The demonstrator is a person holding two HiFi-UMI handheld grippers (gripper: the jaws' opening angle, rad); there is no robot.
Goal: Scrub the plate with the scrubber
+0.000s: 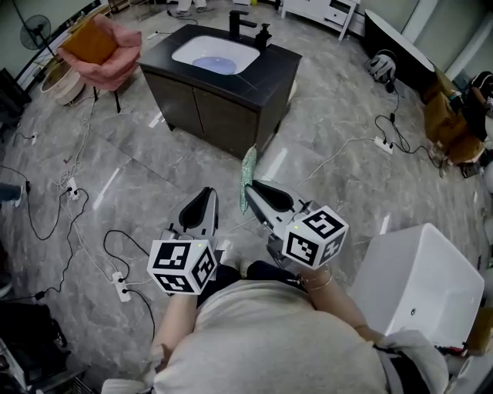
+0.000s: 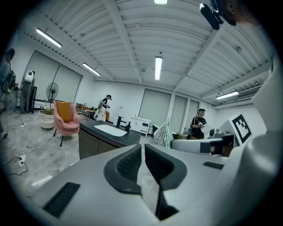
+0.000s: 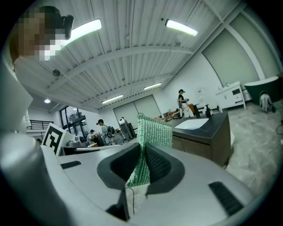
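The print on your rig is the black-and-white square markers on the two cubes: the left cube (image 1: 181,265) sits above your left forearm, and the right cube (image 1: 316,235) above your right wrist.

Your right gripper (image 3: 143,152) has its jaws closed on the scrubber (image 3: 154,130), a flat green mesh pad. The ribbed pads pinch its lower part, and most of it stands upright above the jaw tips. In the head view the scrubber (image 1: 248,173) sticks up from the right gripper (image 1: 253,198), held in the air in front of your body over the grey marbled floor (image 1: 154,154).

Your left gripper (image 2: 143,152) holds nothing. Its jaws are drawn together with only a thin slit between the ribbed pads. In the head view the left gripper (image 1: 202,202) is just beside the right one, apart from it, and both point toward the cabinet (image 1: 223,115).

That dark cabinet stands well ahead of you, with a white basin (image 1: 192,48) and a black tap (image 1: 239,23) on top. A pale blue round shape in the basin looks like the plate (image 1: 218,66); it is well apart from the scrubber. A pink chair (image 1: 108,50) stands left of the cabinet, and a white box (image 1: 416,285) sits near your right side
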